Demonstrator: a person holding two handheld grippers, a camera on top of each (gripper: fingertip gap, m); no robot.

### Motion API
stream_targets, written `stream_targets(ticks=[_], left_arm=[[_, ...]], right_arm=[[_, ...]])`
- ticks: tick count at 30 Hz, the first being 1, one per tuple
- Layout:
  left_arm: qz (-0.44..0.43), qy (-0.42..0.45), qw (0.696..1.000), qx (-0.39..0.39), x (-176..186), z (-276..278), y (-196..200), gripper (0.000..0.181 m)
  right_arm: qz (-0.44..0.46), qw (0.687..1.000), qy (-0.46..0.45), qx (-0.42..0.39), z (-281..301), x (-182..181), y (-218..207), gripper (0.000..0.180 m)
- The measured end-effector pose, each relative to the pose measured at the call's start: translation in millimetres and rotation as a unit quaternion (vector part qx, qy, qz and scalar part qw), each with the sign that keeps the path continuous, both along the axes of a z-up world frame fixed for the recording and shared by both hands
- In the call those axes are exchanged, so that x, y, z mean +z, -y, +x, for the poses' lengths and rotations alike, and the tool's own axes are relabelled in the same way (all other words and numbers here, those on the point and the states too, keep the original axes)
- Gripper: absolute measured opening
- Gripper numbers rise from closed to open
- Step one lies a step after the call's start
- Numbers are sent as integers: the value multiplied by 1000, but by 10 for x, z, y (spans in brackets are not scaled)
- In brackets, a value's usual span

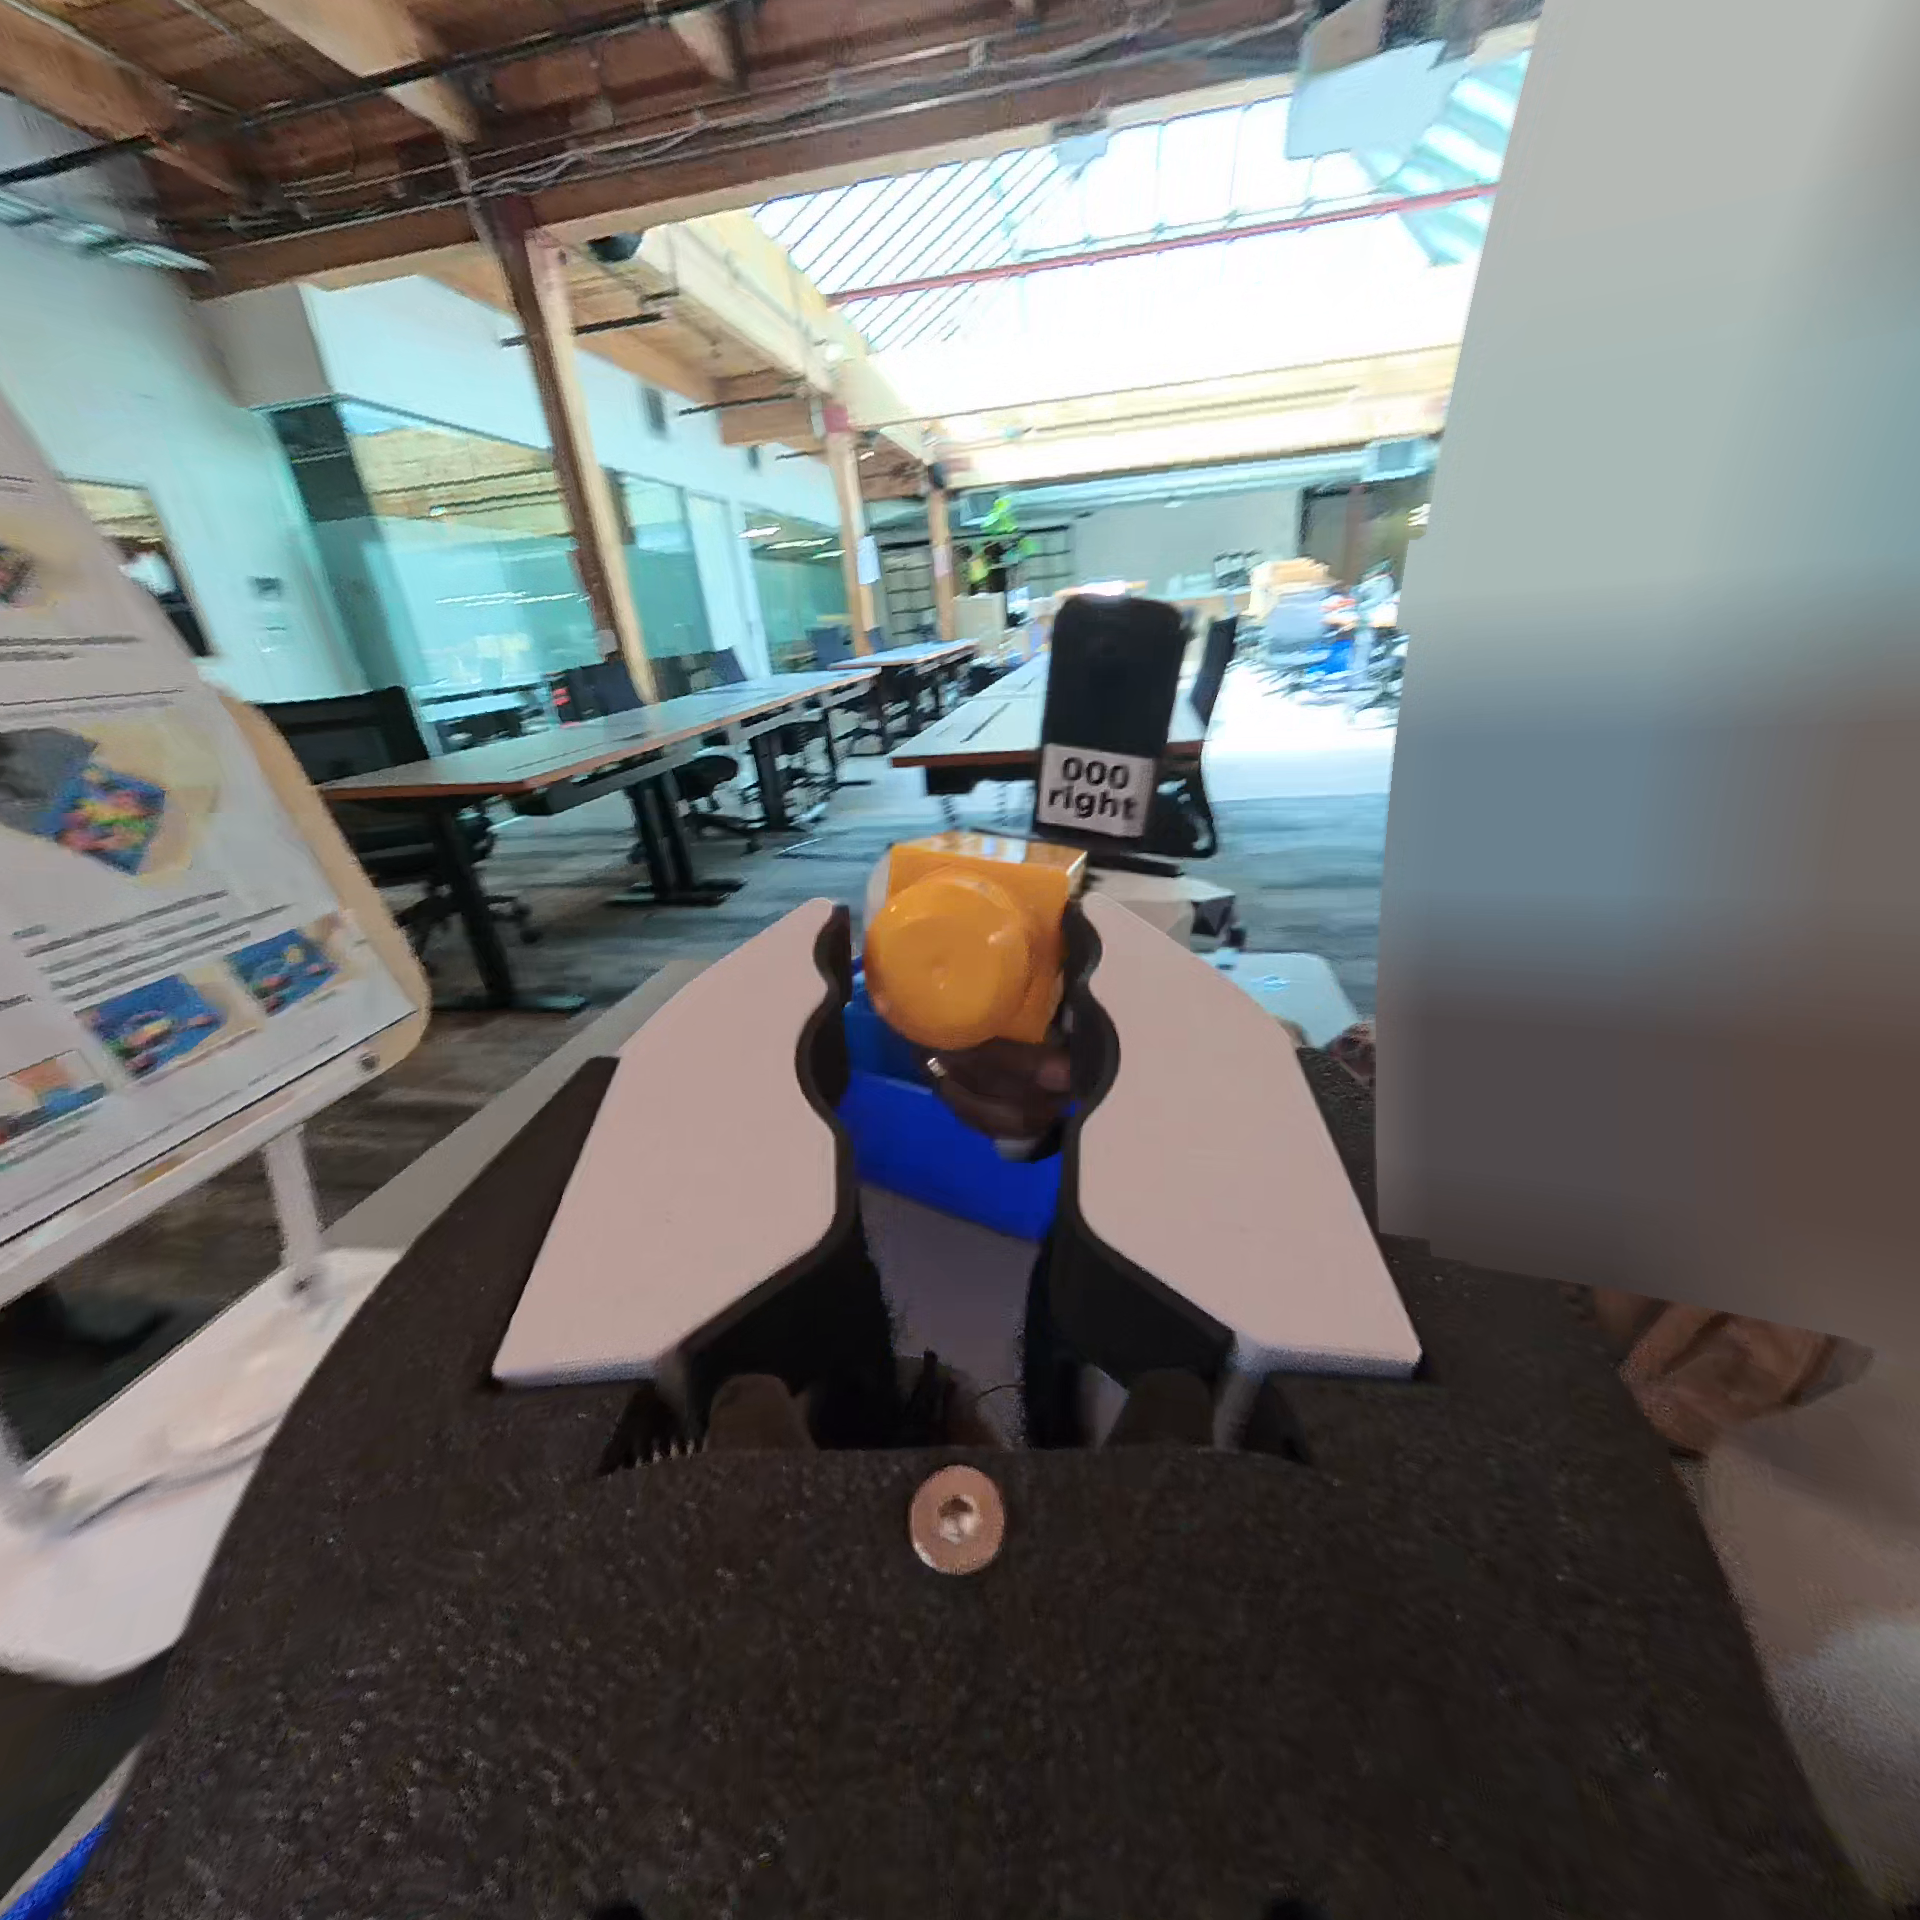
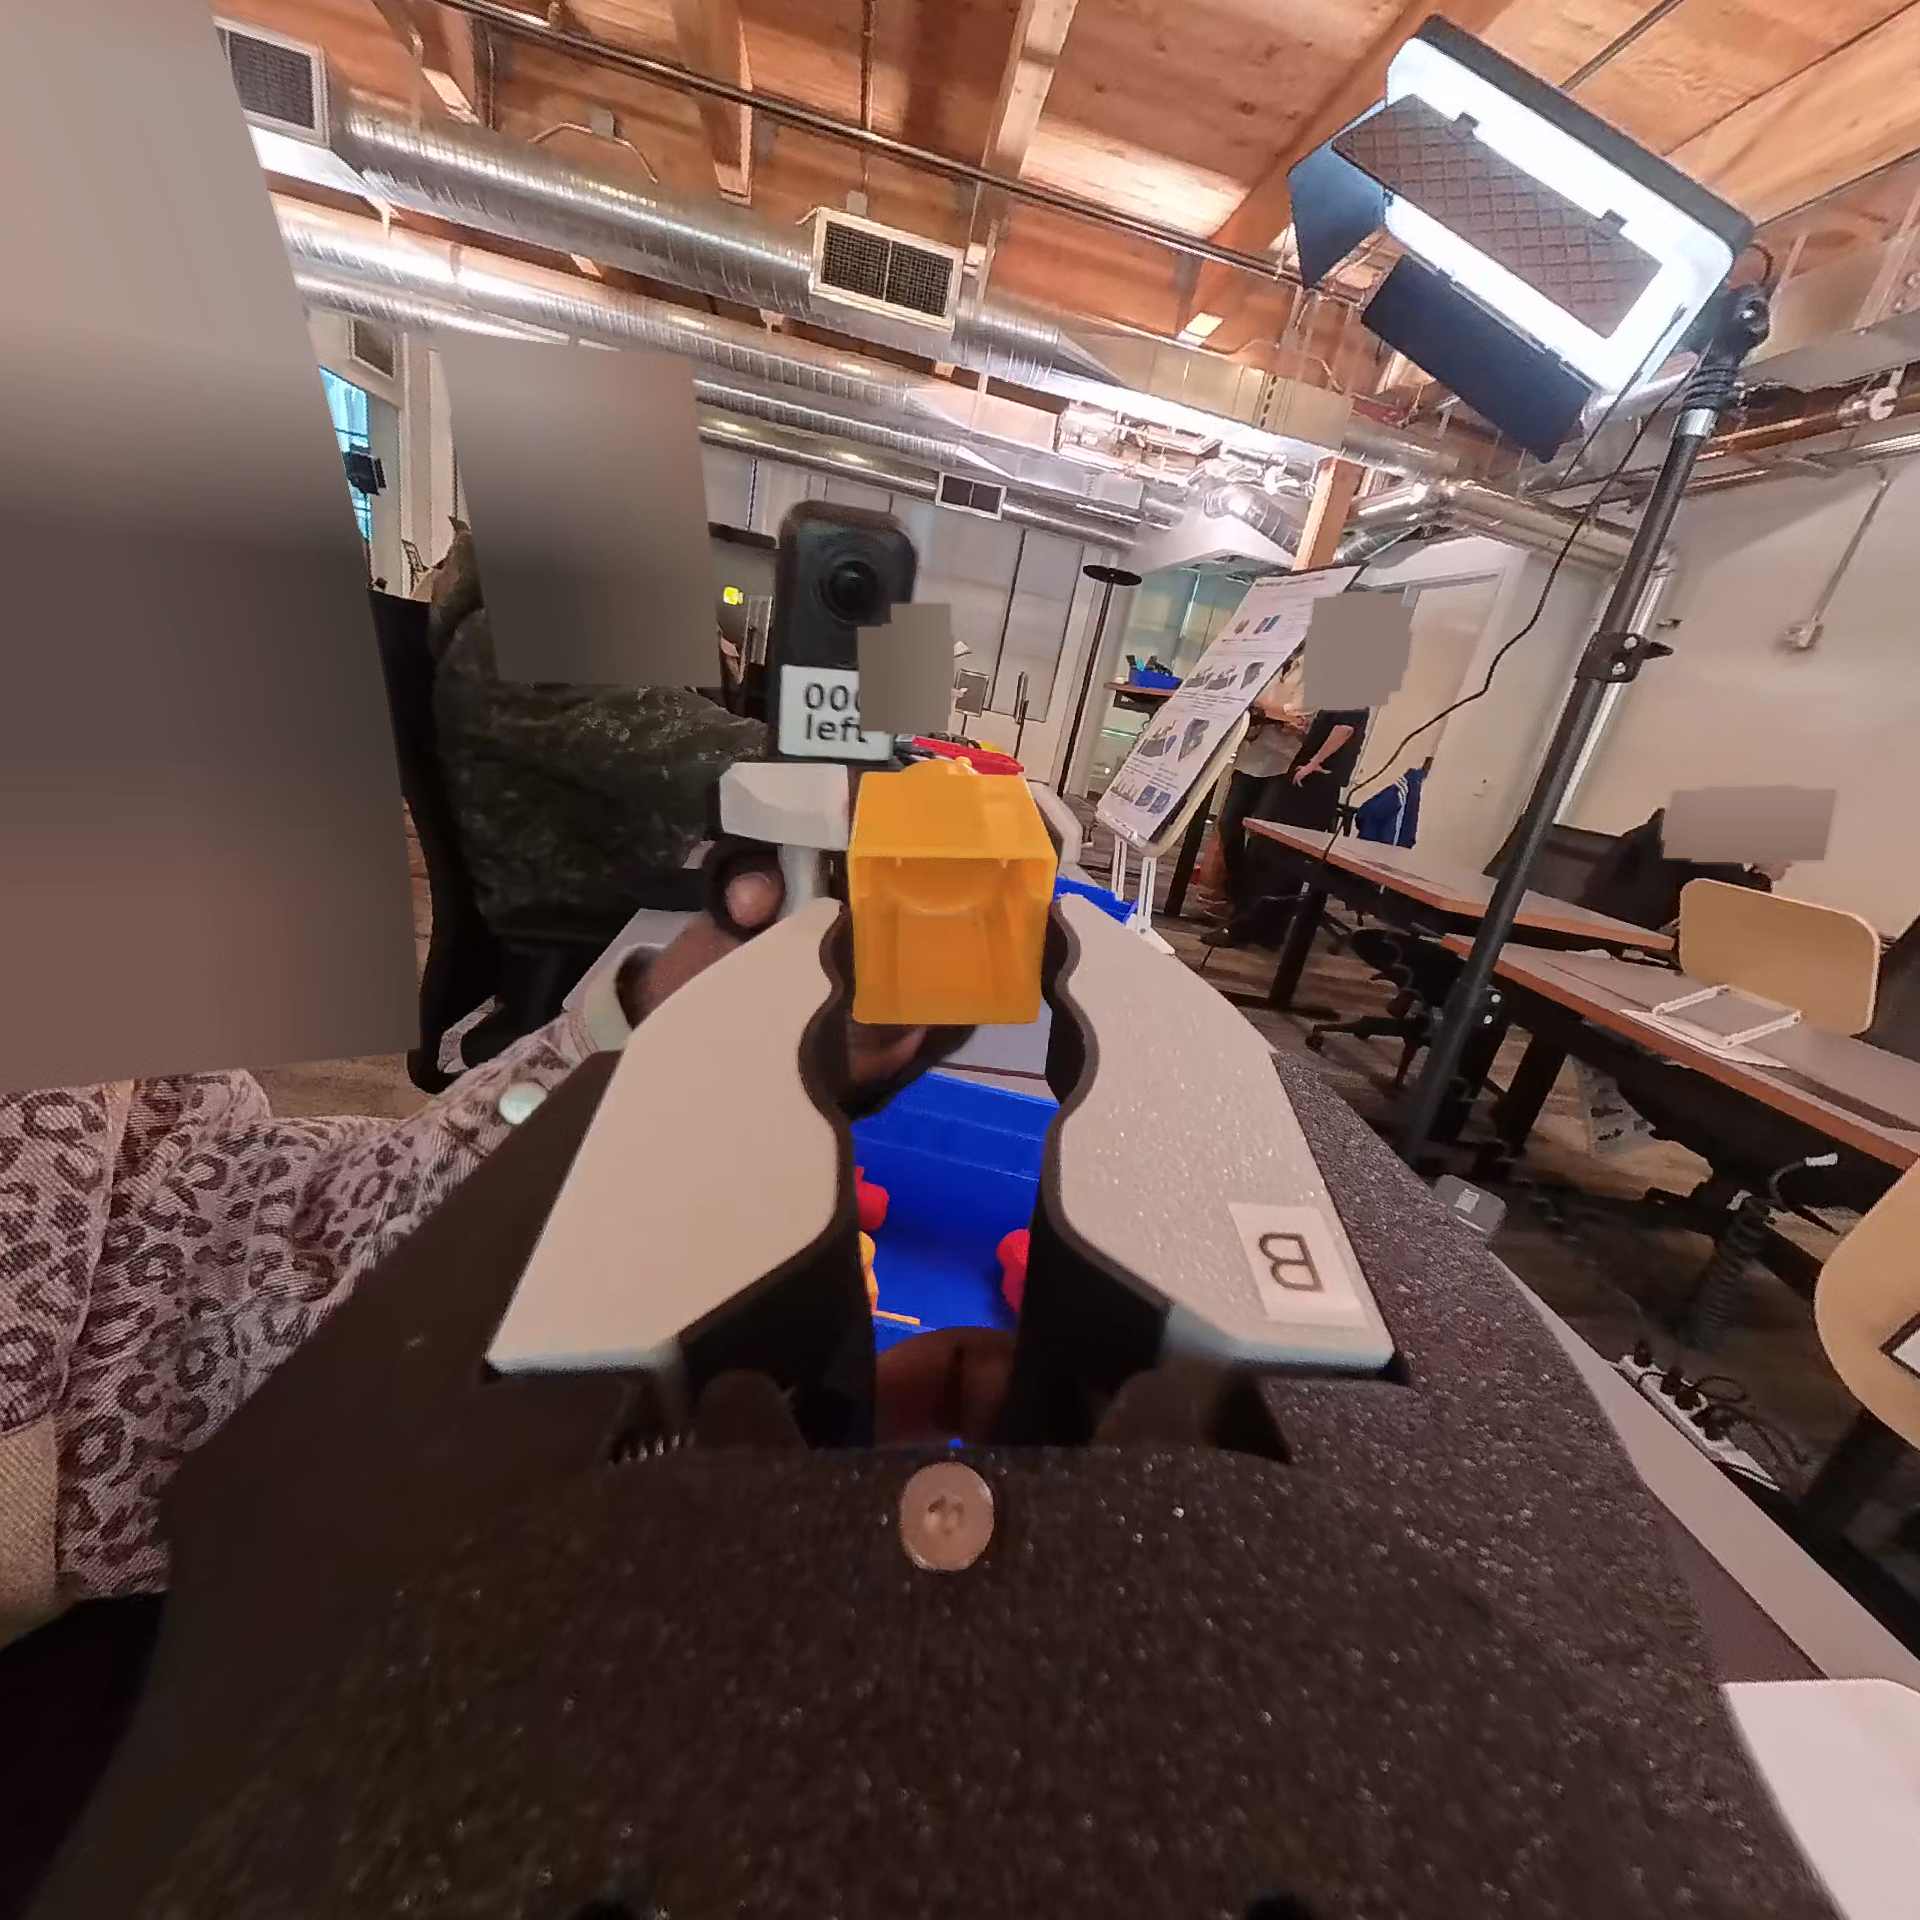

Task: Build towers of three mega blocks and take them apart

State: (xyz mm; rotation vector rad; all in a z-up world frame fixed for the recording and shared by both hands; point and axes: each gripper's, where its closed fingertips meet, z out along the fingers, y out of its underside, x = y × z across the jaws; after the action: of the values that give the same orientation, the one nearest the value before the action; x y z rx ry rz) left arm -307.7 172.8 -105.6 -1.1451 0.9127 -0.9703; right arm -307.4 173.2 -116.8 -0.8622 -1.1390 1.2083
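Note:
My left gripper [image 1: 956, 925] is shut on a yellow block [image 1: 961, 971] whose round stud faces this camera. A second yellow block [image 1: 987, 864] sits right behind it, in front of the right gripper's black camera [image 1: 1112, 707]. My right gripper [image 2: 945, 925] is shut on a yellow block [image 2: 945, 894] whose hollow underside faces this camera. The left gripper's grey fingers [image 2: 784, 810] flank that block from the far side. Both are held in the air above a blue bin [image 2: 945, 1132] holding red blocks [image 2: 871, 1195]. I cannot tell whether the two yellow blocks are joined.
The blue bin also shows below the left gripper [image 1: 956, 1164]. An instruction board on a stand [image 1: 156, 935] is close on the left. A lamp on a tall stand [image 2: 1538, 239] rises at the right. A patterned sleeve [image 2: 156, 1247] is at the left. Desks and people stand farther back. The tips of both grippers are at nearly the same place.

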Motion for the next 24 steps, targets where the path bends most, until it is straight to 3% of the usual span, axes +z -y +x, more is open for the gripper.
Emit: stream_targets(ticks=[1, 3, 5, 8, 10, 13, 17, 22, 24], left_arm=[[3, -18, 999, 37, -11, -95, -19, 42], [9, -92, 986, 140, -144, -375, -67, 46], [-10, -205, 950, 236, -483, -753, -81, 48], [-144, -359, 878, 282, -1280, -1313, 47, 47], [-271, -381, 823, 322, -1671, -1672, 17, 47], [-428, -422, 737, 309, -2189, -1893, 110, 48], [-457, -454, 718, 263, -2470, -1822, 33, 52], [-539, -496, 638, 239, -2817, -1916, 119, 52], [-565, -466, 635, 245, -2822, -1918, 88, 48]], right_arm=[[-2, 1000, -6, -1, 28, 18, -13, 34], [-6, 1000, -21, -3, 110, 74, -44, 34], [-5, 1000, -24, -12, 180, 92, -94, 34], [-3, 999, -19, -35, 244, 83, -180, 34], [-8, 999, -27, -31, 269, 104, -182, 34], [-8, 999, -28, -32, 271, 105, -182, 34], [-9, 999, -26, -33, 260, 94, -188, 34], [-9, 999, -27, -42, 278, 94, -222, 34], [-11, 999, -32, -43, 304, 111, -231, 34]])
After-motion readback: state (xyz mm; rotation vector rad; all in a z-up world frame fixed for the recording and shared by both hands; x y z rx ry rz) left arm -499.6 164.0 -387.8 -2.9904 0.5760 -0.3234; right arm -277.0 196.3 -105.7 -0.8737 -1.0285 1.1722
